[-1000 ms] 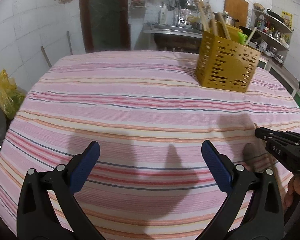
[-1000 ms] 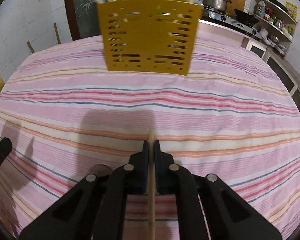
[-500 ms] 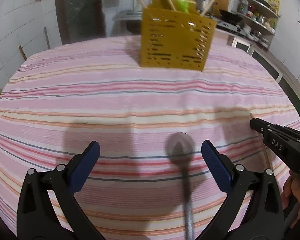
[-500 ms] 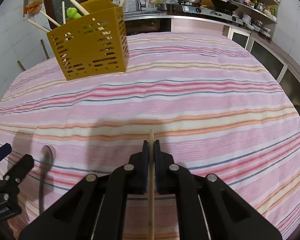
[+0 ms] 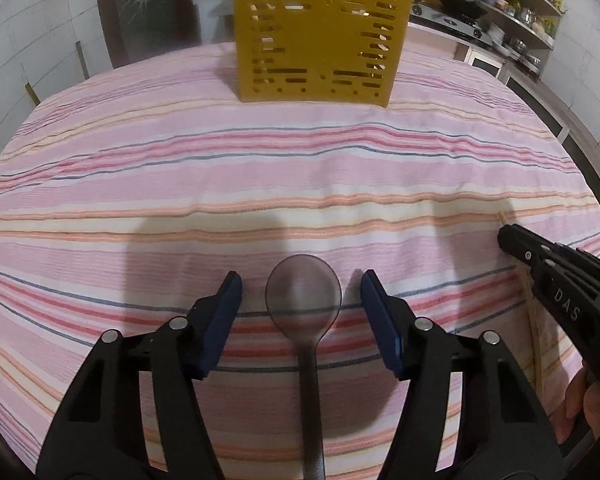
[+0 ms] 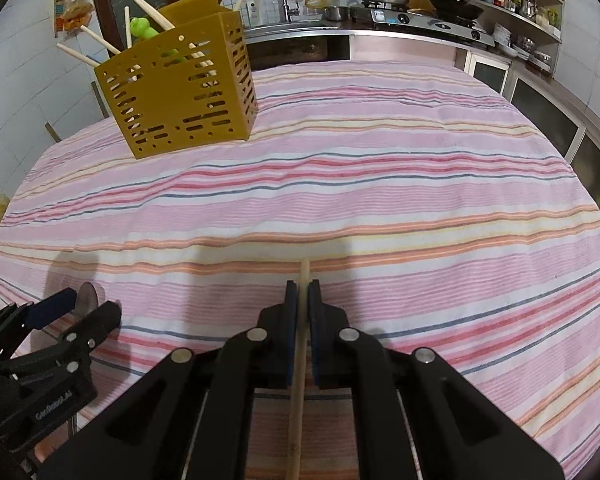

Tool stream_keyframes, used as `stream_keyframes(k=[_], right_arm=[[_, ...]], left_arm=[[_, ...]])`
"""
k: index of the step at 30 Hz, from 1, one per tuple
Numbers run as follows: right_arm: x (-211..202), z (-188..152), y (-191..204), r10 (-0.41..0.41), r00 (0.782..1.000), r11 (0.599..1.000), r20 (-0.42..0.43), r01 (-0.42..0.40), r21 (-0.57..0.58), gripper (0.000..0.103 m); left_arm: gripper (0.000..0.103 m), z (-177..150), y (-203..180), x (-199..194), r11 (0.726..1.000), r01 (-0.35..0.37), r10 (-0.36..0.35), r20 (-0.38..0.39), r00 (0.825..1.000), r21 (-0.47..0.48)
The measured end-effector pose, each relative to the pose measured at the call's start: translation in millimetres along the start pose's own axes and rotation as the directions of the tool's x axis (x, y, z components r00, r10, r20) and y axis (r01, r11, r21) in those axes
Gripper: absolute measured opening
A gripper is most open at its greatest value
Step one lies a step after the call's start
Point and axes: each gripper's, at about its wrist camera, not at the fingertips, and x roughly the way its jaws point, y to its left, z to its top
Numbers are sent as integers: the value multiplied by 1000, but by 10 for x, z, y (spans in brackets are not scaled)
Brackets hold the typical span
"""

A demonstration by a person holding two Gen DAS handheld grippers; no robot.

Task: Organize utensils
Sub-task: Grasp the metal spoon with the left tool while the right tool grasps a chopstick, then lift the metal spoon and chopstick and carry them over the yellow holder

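Chopsticks [image 6: 100,42] upright in yellow holder [image 6: 180,88]

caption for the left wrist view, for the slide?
Open left gripper straddles a grey spoon on the striped tablecloth, facing the yellow utensil caddy.

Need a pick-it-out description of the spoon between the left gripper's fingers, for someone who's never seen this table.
Start at the yellow slotted utensil holder standing on the pink striped tablecloth, then come straight toward the near edge. The spoon lies flat between the open left gripper. It is dark and translucent with a round bowl, unlike the pale wooden chopstick in the right gripper.
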Motion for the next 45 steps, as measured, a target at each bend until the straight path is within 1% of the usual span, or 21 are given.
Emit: stream_keyframes(k=[3, 8, 13, 17, 23, 27, 31, 32, 37, 40, 45], right_arm=[[-3, -1, 17, -11, 1000, 1000, -3, 11, -13, 6], [-6, 6, 66, -24, 1000, 999, -15, 23, -41, 7], [-31, 2, 95, -19, 1000, 999, -18, 18, -48, 6], [-109, 1, 128, -16, 1000, 999, 4, 16, -51, 6], [-317, 71, 196, -3, 997, 999, 75, 7, -48, 6], [-479, 136, 281, 14, 991, 999, 136, -7, -51, 6], [-670, 219, 373, 33, 977, 998, 213, -23, -50, 6], [-712, 234, 379, 39, 973, 998, 229, -29, -48, 6], [-906, 313, 431, 66, 946, 998, 318, -56, -40, 6], [-996, 355, 481, 77, 931, 997, 358, -67, -41, 6], [-1100, 415, 566, 90, 913, 996, 398, -73, -57, 6]], left_arm=[[46, 17, 15, 3, 1000, 7, -7, -3, 1000, -1], [35, 49, 48, 14, 1000, 8, -8, -9, 1000, -6], [35, 73, 67, 17, 1000, 25, -26, -14, 1000, -5], [35, 74, 98, -26, 999, 31, -31, 1, 1000, -11], [35, 82, 172, -211, 1000, -1, 1, 69, 998, -1], [35, 102, 257, -362, 1000, -26, 24, 129, 991, 9], [35, 116, 337, -534, 999, -41, 38, 196, 980, 14], [35, 124, 367, -598, 999, -48, 44, 220, 975, 12], [35, 170, 481, -818, 999, -52, 47, 296, 954, 9], [35, 196, 529, -909, 999, -48, 44, 324, 945, 7], [35, 235, 628, -1043, 1000, -19, 19, 359, 933, -4]])
